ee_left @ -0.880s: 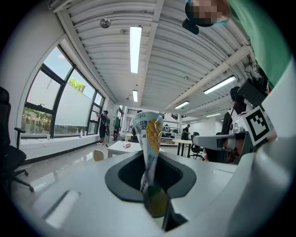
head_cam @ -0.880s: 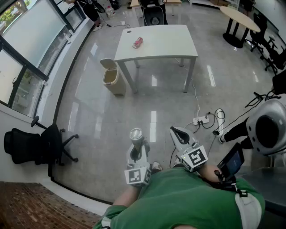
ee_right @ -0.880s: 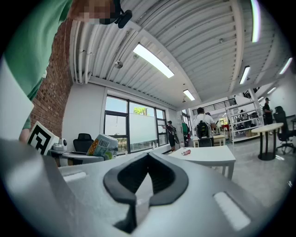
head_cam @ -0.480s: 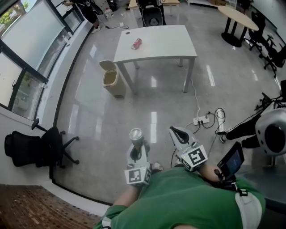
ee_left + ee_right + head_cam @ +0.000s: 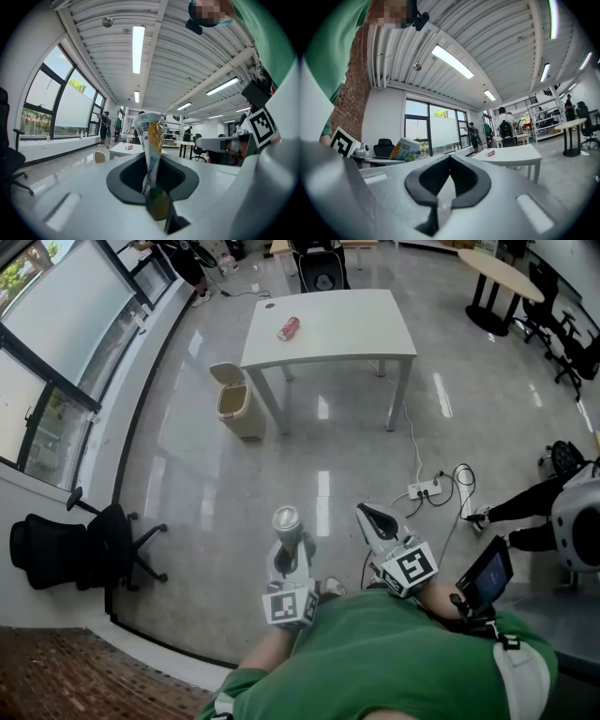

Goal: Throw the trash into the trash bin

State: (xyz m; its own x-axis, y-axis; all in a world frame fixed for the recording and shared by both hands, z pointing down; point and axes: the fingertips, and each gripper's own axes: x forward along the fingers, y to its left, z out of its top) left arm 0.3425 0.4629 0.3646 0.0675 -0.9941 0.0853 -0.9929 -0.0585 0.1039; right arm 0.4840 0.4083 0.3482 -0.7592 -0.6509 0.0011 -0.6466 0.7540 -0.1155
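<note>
A squashed drink can [image 5: 151, 138] with a silver top [image 5: 285, 519] stands upright between the jaws of my left gripper [image 5: 287, 534], which is shut on it. My right gripper [image 5: 373, 517] hangs beside it, shut with nothing in it. Both are held close to the person's green-shirted body, over the grey floor. Far ahead stands a beige trash bin [image 5: 236, 401] with its flap lid raised, by the left leg of a white table [image 5: 356, 329]. A red can [image 5: 289, 328] lies on that table. The right gripper view shows the held can [image 5: 407, 150] at its left.
A black office chair [image 5: 66, 549] stands at the left by the glass wall. A power strip with cables [image 5: 422, 490] lies on the floor right of my path. A person's legs [image 5: 520, 512] reach in from the right. A round table [image 5: 502, 277] stands at the back right.
Both grippers and the held can keep their places. The person at the right edge has moved further right, mostly out of the picture.
</note>
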